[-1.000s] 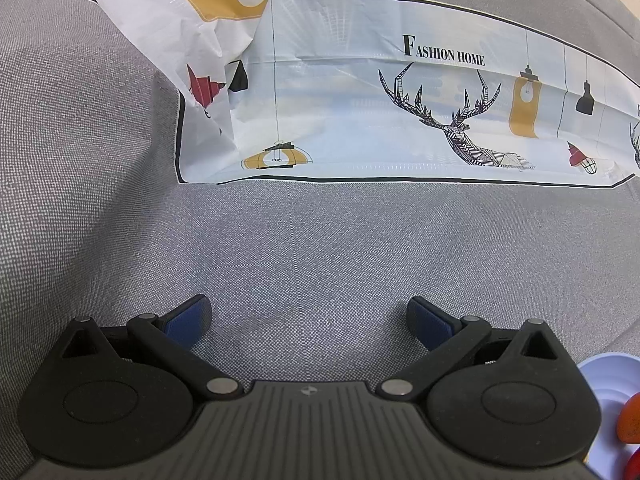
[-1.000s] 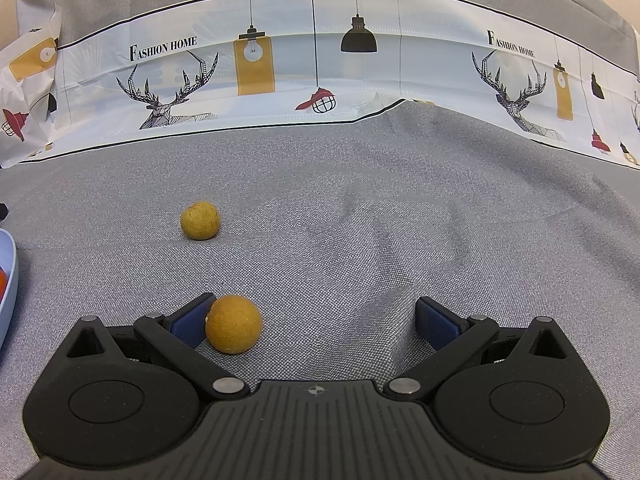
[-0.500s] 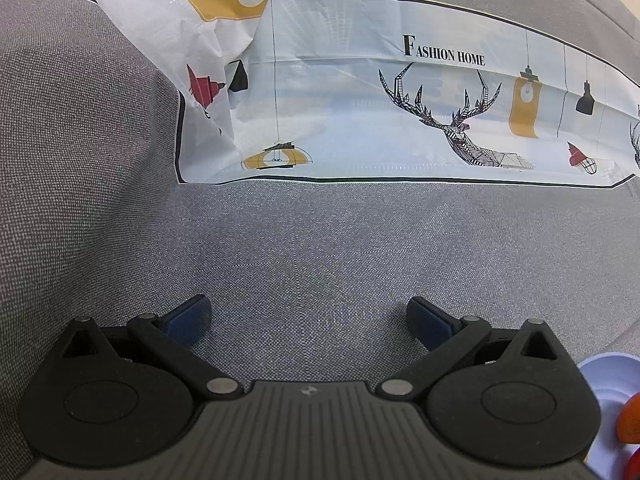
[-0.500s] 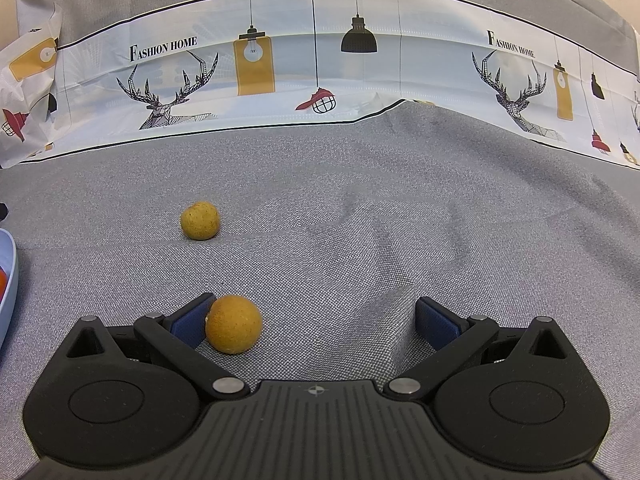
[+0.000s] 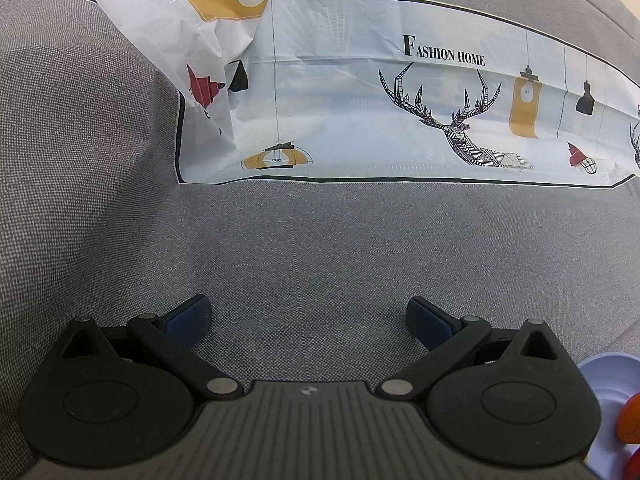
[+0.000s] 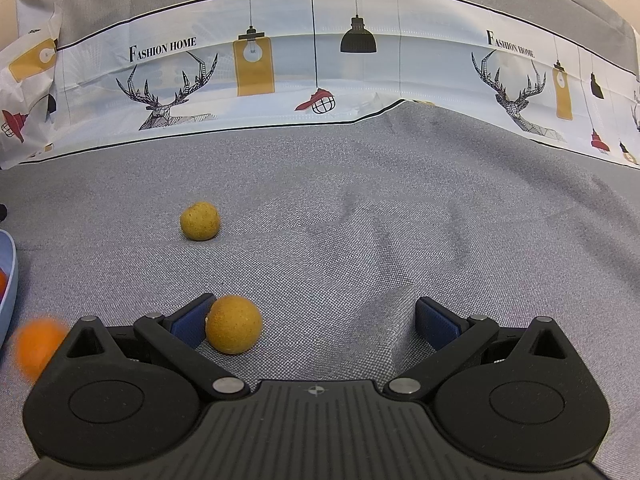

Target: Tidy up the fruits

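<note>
My right gripper (image 6: 316, 320) is open just above the grey cloth. A brownish-yellow round fruit (image 6: 233, 329) rests against the inner side of its left finger. A second yellow fruit (image 6: 199, 221) lies farther away, up and to the left. A blurred orange fruit (image 6: 36, 346) shows at the lower left, beside the pale blue bowl (image 6: 9, 280). My left gripper (image 5: 308, 316) is open over bare cloth with nothing between its fingers. The same pale blue bowl (image 5: 600, 372) sits at that view's lower right with an orange fruit (image 5: 630, 420) and a red one (image 5: 634, 466) inside.
A white printed sheet with deer and lamps (image 6: 320, 68) stands folded along the back of the grey cloth, and shows in the left wrist view as the sheet (image 5: 360, 112). The cloth (image 6: 400, 232) has low wrinkles to the right of the fruits.
A blurred orange fruit has appeared at the lower left of the right wrist view. Both grippers and the two yellow fruits have stayed in place.
</note>
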The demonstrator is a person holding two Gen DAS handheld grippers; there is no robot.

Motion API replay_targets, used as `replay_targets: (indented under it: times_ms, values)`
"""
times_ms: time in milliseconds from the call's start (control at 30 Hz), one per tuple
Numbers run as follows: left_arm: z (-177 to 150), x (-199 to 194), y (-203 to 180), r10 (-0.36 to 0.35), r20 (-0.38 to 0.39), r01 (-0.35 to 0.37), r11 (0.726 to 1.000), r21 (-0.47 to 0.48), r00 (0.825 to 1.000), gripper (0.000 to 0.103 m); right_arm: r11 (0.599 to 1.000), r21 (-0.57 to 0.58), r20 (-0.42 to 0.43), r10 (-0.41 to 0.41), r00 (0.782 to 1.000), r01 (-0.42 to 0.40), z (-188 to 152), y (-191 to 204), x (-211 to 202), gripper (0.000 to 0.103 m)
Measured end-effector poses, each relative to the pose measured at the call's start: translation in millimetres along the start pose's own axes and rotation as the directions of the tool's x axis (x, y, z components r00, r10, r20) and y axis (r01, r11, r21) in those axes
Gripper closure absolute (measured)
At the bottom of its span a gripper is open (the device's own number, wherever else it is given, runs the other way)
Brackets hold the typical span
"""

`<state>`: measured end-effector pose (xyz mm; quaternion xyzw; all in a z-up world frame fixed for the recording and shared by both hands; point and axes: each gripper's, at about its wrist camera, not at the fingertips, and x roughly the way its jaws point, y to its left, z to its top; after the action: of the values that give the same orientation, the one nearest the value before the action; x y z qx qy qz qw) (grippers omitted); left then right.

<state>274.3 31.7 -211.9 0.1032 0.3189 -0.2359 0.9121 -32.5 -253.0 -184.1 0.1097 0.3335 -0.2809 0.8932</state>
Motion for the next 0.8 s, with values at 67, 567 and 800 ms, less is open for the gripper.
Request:
replay_targets:
  times_ms: [67,567,800]
  values:
    - [0,0,0,0.0,0.0,0.0,1.0,0.0,1.0,0.0,1.0,0.002,0.0,0.002,1.0,-0.002,0,0,0,0.0]
    - [0,0,0,0.007,0.002,-0.006,1.0,-0.005,1.0,0.0,0.998,-0.047,-0.115,0.027,0.993,-0.032,1,1,-17,0.0]
    - [20,-2,-4,0.041,-0.203,-0.054,0.997,-0.057,0.978,0.0,0.998,-0.055,-0.089,0.02,0.996,-0.025,4,7,-8,0.0]
